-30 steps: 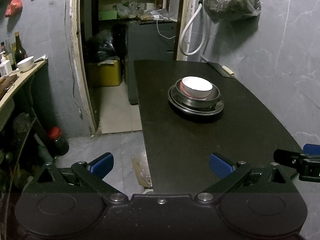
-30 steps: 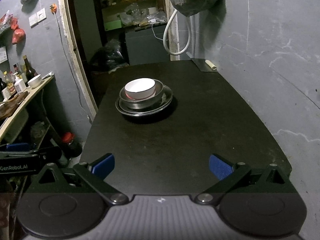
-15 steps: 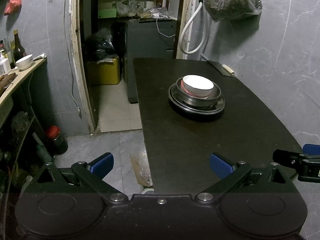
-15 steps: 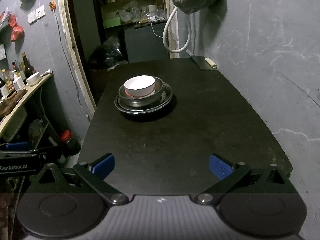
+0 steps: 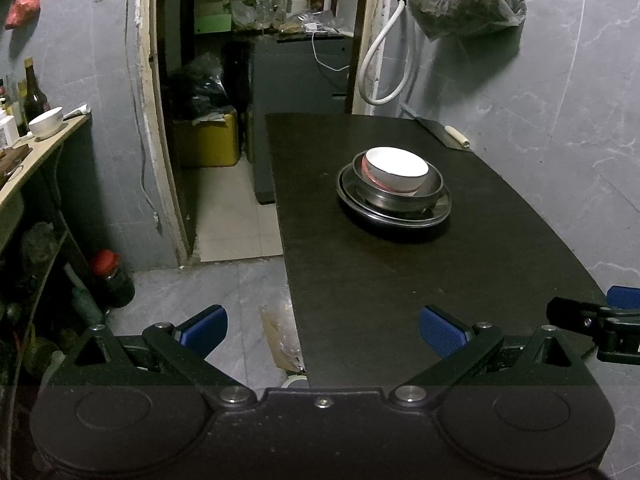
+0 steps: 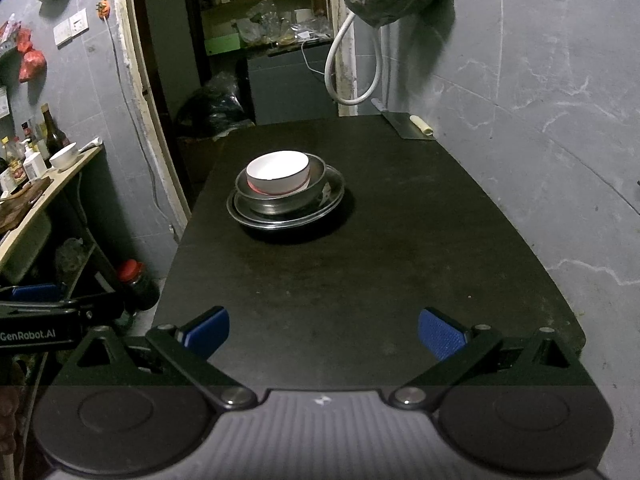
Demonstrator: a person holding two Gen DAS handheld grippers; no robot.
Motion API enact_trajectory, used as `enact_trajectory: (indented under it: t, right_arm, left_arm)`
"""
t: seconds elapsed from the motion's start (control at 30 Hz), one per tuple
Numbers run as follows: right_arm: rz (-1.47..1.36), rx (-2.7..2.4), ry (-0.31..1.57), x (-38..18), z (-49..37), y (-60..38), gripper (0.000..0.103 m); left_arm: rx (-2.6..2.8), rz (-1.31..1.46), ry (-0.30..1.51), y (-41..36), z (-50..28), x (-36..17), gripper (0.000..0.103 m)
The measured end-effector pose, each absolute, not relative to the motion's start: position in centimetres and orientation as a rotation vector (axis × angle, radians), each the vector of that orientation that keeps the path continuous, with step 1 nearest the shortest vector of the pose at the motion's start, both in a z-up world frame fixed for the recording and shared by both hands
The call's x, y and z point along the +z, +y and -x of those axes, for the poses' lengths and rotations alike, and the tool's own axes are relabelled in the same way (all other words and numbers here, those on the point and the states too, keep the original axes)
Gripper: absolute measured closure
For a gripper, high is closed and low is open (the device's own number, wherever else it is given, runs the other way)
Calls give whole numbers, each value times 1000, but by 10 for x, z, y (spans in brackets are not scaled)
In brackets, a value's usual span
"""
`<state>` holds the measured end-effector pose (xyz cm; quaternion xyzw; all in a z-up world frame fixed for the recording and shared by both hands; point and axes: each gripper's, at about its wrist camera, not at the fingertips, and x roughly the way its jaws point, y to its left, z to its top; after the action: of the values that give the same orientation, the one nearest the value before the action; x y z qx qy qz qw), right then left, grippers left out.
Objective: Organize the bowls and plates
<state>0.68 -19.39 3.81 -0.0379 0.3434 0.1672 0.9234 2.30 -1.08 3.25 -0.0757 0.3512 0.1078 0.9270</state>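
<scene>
A white bowl (image 5: 396, 169) (image 6: 278, 171) sits nested in a steel bowl (image 5: 434, 188) (image 6: 316, 190), which rests on a steel plate (image 5: 442, 210) (image 6: 334, 196) on the black table (image 5: 400, 280) (image 6: 360, 272). The stack stands in the middle of the far half of the table. My left gripper (image 5: 323, 330) hangs open over the table's near left corner, nothing between its blue pads. My right gripper (image 6: 323, 330) stands open above the near edge, well short of the stack. Each gripper shows at the edge of the other's view.
A cleaver (image 6: 404, 124) lies at the table's far right corner. A wall runs along the right side, with a hanging bag (image 5: 464, 0) and hose (image 5: 380, 72). On the left are a doorway, a shelf with bottles and a white bowl (image 5: 46, 122), and a jar (image 5: 112, 278) on the floor.
Both grippers have drifted slightly, so the stack shifts a little in each view. Both stay open and nothing on the table has moved.
</scene>
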Motion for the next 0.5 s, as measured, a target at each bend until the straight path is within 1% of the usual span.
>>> enact_trajectory:
  t: [0.5]
  right_arm:
    - [72, 349, 706, 37, -9, -198, 0]
  left_arm:
    - [212, 146, 726, -15, -25, 32, 1]
